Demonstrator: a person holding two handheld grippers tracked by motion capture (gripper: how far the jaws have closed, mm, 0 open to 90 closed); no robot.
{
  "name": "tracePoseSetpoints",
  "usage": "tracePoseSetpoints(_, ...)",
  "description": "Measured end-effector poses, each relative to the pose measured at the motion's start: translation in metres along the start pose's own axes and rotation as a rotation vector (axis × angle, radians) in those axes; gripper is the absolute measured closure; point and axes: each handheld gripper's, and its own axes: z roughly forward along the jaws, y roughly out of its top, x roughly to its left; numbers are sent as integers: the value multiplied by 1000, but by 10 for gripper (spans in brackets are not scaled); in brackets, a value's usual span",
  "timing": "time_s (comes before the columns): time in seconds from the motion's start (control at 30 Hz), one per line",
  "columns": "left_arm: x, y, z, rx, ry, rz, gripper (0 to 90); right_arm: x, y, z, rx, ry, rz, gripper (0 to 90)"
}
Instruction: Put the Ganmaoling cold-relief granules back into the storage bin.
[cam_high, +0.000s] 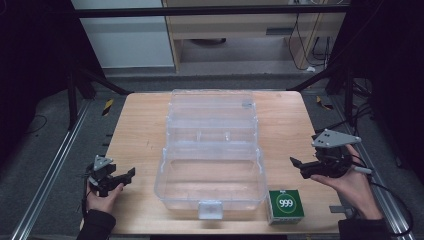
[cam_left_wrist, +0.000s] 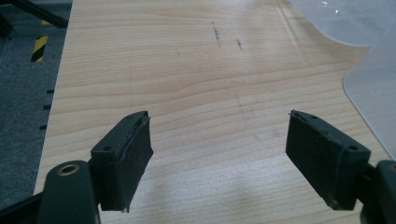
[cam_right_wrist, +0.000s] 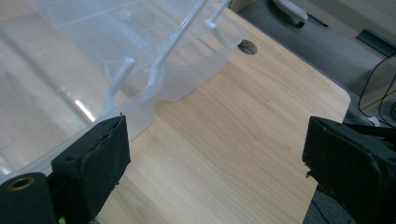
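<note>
A clear plastic storage box (cam_high: 210, 165) stands open in the middle of the wooden table (cam_high: 140, 130), its lid (cam_high: 212, 102) laid back toward the far edge. A small green box marked 999 (cam_high: 285, 205) sits at the front, just right of the clear box. My left gripper (cam_high: 125, 176) is held open low over the table's front left, with bare wood between its pads (cam_left_wrist: 126, 158). My right gripper (cam_high: 299, 167) is open at the right edge, its jaws pointing toward the clear box (cam_right_wrist: 93, 70), whose wall is just beyond the left pad (cam_right_wrist: 95, 158).
The clear box's front latch (cam_high: 210, 209) sits close to the table's near edge. A black frame (cam_high: 100, 80) and metal rails (cam_high: 45, 175) flank the table. Cables (cam_high: 305, 45) lie on the floor behind. Bare wood (cam_right_wrist: 224, 140) lies right of the clear box.
</note>
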Motion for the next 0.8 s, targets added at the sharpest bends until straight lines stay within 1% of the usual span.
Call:
tracePoseSetpoints(0.1,-1,0,1,4,-2,7,217,3,2,-2,26,37,-27,69)
tracePoseSetpoints(0.13,-1,0,1,4,-2,7,216,3,2,-2,26,37,-27,69)
tracePoseSetpoints(0.17,-2,0,1,4,1,10,216,6,2,-4,44,63,-54,64)
tracePoseSetpoints(0.2,-2,0,1,4,1,13,216,6,2,-4,44,63,-54,64)
tracePoseSetpoints(0.23,-2,0,1,5,0,15,216,11,3,-6,70,93,-89,61)
tracePoseSetpoints(0.33,-3,0,1,8,3,19,216,18,3,-8,100,135,-127,58)
tracePoseSetpoints(0.37,-3,0,1,8,3,19,216,18,3,-8,100,135,-127,58)
tracePoseSetpoints(0.4,-2,0,1,7,1,17,216,24,2,-9,135,164,-165,52)
tracePoseSetpoints(0.5,-2,0,1,6,1,15,216,32,0,-10,170,195,-204,49)
tracePoseSetpoints(0.67,-3,0,2,9,1,22,216,39,-2,-9,199,235,-229,43)
tracePoseSetpoints(0.8,-4,0,2,10,1,25,216,44,-2,-7,222,255,-255,39)
